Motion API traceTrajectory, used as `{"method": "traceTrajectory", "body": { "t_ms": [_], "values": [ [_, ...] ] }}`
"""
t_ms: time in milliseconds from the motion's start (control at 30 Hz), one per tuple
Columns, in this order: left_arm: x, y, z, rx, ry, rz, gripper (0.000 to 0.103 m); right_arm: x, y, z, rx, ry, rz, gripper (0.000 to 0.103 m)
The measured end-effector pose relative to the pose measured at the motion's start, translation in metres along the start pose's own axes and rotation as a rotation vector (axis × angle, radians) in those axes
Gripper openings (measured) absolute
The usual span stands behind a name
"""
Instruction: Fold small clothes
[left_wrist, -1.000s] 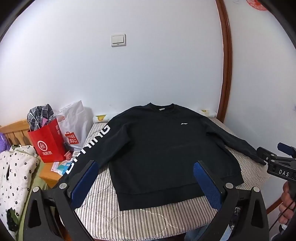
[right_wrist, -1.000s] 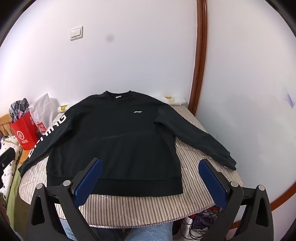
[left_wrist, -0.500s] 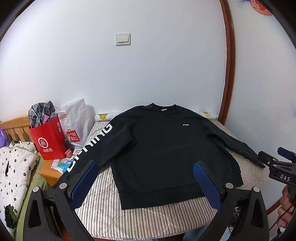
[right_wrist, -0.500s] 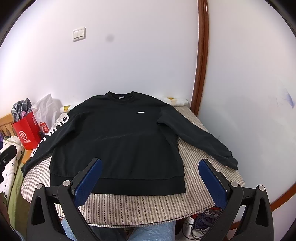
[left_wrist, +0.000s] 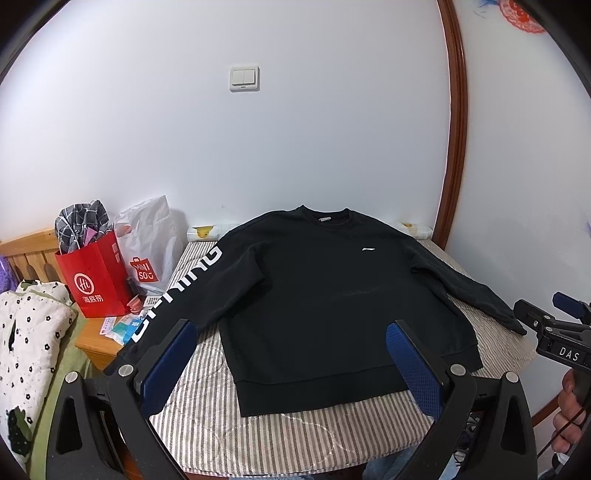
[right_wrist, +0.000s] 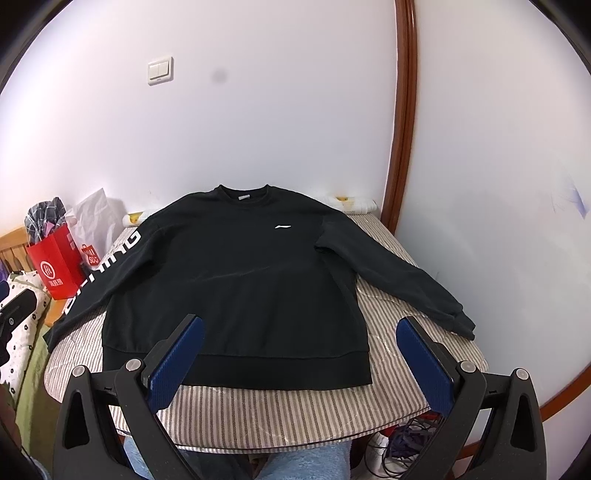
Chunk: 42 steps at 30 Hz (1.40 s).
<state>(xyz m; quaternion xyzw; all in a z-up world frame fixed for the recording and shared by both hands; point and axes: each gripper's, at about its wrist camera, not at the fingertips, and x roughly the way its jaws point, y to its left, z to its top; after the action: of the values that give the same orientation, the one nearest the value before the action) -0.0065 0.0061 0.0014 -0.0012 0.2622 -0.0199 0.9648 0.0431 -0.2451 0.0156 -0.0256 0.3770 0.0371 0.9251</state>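
Observation:
A black sweatshirt (left_wrist: 325, 295) (right_wrist: 236, 280) lies flat and face up on a striped table cover (left_wrist: 280, 439) (right_wrist: 295, 410), both sleeves spread out. White lettering runs down its left sleeve (left_wrist: 173, 295). Its right sleeve (right_wrist: 399, 280) reaches the table's right edge. My left gripper (left_wrist: 291, 365) hovers open above the near hem, nothing between its blue pads. My right gripper (right_wrist: 299, 358) is also open over the hem and holds nothing. The right gripper (left_wrist: 554, 328) shows at the edge of the left wrist view, beside the right cuff.
A red paper bag (left_wrist: 96, 280) and a white plastic bag (left_wrist: 151, 247) stand left of the table on a wooden stand (left_wrist: 99, 339). Spotted bedding (left_wrist: 29, 332) lies at far left. Walls close behind and right. The person's jeans (right_wrist: 295, 461) and cables (right_wrist: 406, 443) show below.
Both grippers have drawn back and tilted up slightly, so the sweatshirt sits lower and smaller in each view. The sweatshirt has not moved. Both grippers stay open.

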Motion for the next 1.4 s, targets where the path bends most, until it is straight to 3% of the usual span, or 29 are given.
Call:
{"method": "traceTrajectory", "body": {
  "t_ms": [1400],
  "values": [
    [-0.001,0.002,-0.004,-0.004,-0.005,-0.008,0.103,-0.005,0.005,-0.004,-0.003,-0.003,-0.002,0.102]
  ]
}}
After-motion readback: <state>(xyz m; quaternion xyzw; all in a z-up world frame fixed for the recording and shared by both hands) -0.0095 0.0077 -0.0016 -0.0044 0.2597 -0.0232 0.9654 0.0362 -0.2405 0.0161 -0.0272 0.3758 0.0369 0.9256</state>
